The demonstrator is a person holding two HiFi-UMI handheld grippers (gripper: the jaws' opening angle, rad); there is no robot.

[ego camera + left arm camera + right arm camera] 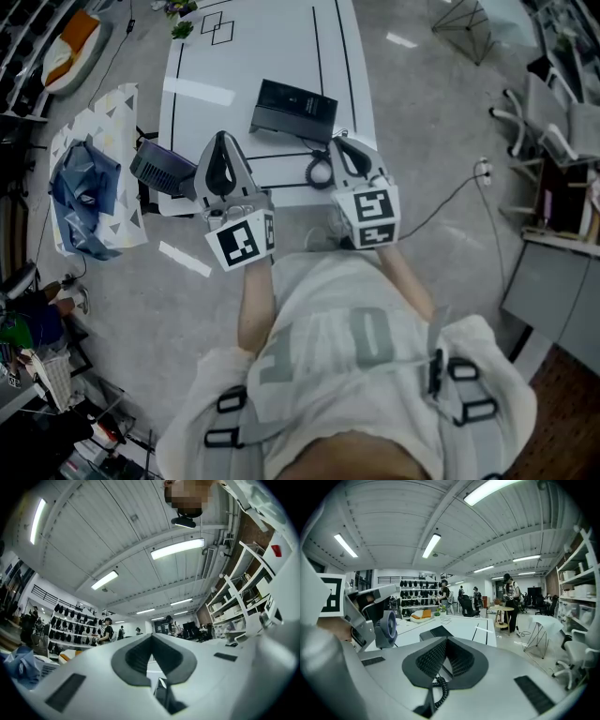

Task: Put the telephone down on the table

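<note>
Both tongs closing on nothing at the table's near edge

The left tongs (152, 652) are tilting up toward the ceiling, jaws pressed together and empty. The right tongs (446, 645) are likewise sitting closed, with a coiled cord (319, 172) lying just beneath them. Beyond them, the black telephone (293, 108) is resting flat on the white table (272, 47), apart from both.

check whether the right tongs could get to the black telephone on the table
Probably yes. The telephone sits just ahead of the right tongs on the white table, with only the coiled cord near them. The tongs are shut, so they would need opening first.
</note>
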